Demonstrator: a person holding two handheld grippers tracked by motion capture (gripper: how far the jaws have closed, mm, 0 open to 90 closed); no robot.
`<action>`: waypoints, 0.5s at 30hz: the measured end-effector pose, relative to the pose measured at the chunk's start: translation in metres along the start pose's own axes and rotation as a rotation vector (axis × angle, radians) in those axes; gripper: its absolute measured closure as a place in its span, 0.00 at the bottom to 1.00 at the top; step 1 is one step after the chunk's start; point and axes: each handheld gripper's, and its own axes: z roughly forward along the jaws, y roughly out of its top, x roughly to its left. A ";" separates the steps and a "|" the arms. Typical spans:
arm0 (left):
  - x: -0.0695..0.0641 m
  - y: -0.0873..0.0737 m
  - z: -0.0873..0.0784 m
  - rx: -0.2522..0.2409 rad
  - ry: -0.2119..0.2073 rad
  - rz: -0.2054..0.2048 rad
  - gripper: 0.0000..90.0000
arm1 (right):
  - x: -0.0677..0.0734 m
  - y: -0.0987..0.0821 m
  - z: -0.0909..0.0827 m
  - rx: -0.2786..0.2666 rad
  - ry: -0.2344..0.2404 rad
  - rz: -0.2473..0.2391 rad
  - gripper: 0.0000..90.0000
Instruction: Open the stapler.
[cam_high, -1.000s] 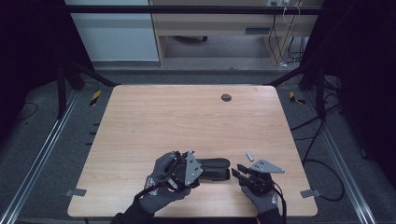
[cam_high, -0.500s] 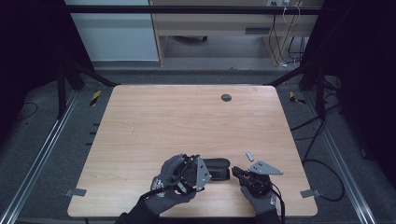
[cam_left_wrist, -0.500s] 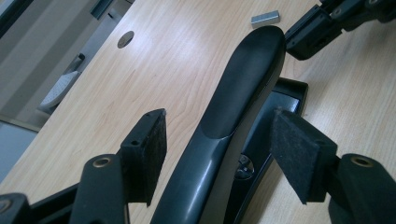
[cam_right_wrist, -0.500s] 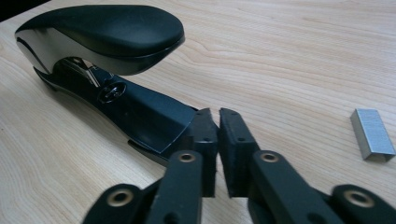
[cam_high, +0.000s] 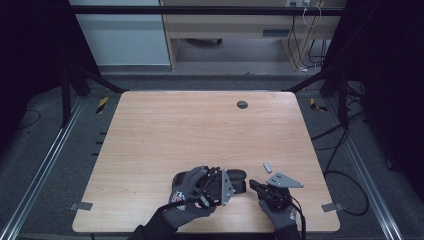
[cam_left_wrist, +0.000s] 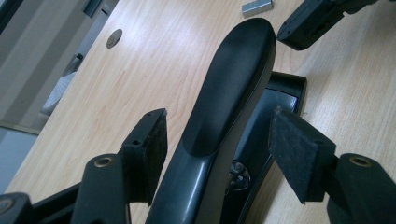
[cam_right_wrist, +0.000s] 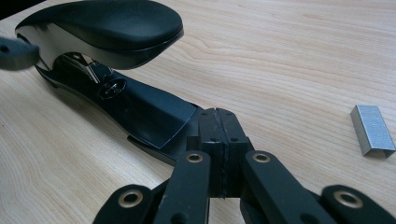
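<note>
stapler (cam_left_wrist: 233, 88): rigid, smooth, hinged top; grip sideways | left gripper (cam_left_wrist: 233, 154): spread astride it | right gripper (cam_right_wrist: 219, 140): pressed together, empty, at its base

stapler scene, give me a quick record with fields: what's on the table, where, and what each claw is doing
main object: black plastic stapler, top arm raised off its base
other item: small silver strip of staples, lying apart from the stapler
surface: light wooden table, dark round grommet near the far edge
left claw: open, pads either side of the stapler's top arm, not pressing it
right claw: jaws have just been closing, now shut at the front end of the stapler's base; whether it pinches the base is hard to tell
</note>
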 end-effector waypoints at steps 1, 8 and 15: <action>-0.002 0.001 0.002 0.001 0.004 0.008 0.41 | 0.000 0.000 0.000 0.001 0.003 0.007 1.00; -0.007 0.004 0.013 0.020 0.011 0.036 0.41 | 0.001 -0.001 0.000 0.004 0.002 0.002 1.00; -0.010 0.009 0.023 0.043 0.032 0.065 0.43 | 0.000 -0.002 0.002 0.010 0.002 0.006 1.00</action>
